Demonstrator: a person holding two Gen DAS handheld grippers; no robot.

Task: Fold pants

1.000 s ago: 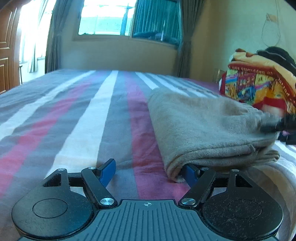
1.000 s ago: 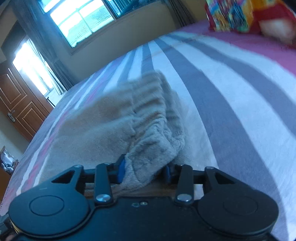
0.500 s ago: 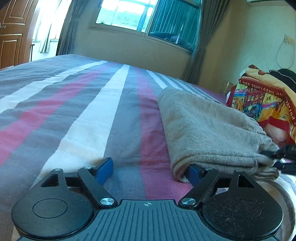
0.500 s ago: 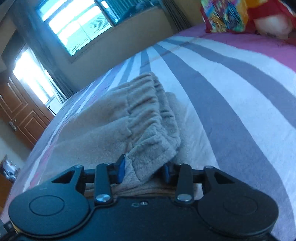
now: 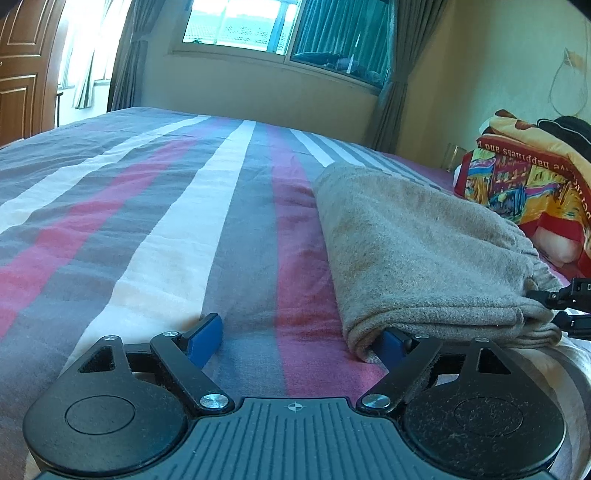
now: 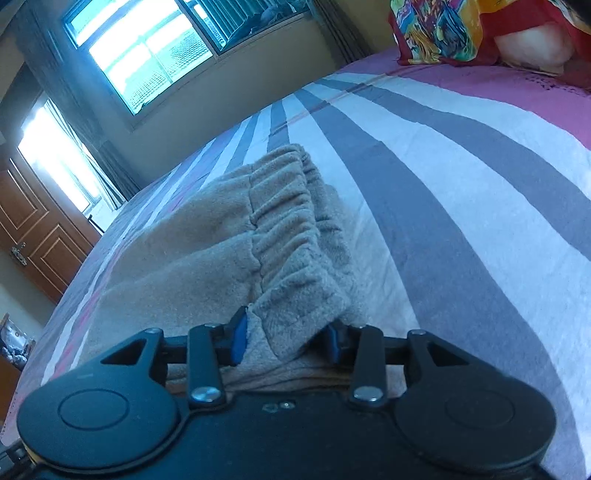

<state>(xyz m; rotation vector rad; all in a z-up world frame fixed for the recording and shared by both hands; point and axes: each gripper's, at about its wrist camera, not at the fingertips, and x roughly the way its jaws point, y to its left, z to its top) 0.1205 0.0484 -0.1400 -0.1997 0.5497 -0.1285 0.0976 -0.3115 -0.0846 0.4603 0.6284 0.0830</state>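
Left claw (image 5: pixel 299 341) just opened | right claw (image 6: pixel 286 338) grips pants (image 6: pixel 229 258)

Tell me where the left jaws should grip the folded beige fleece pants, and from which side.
Probably the near fold corner of the folded beige fleece pants, approached low from the near edge. There the layers end in a rounded, slightly lifted lip on the striped bedsheet. The left gripper, whose jaws have just been opening, has one pad already tucked under that lip; the other lies on bare sheet.

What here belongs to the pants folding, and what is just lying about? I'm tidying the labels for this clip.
Job: folded grey pants; left gripper, open; right gripper, shut on the waistband; striped bed.
Lying about: colourful blanket; window; wooden door.
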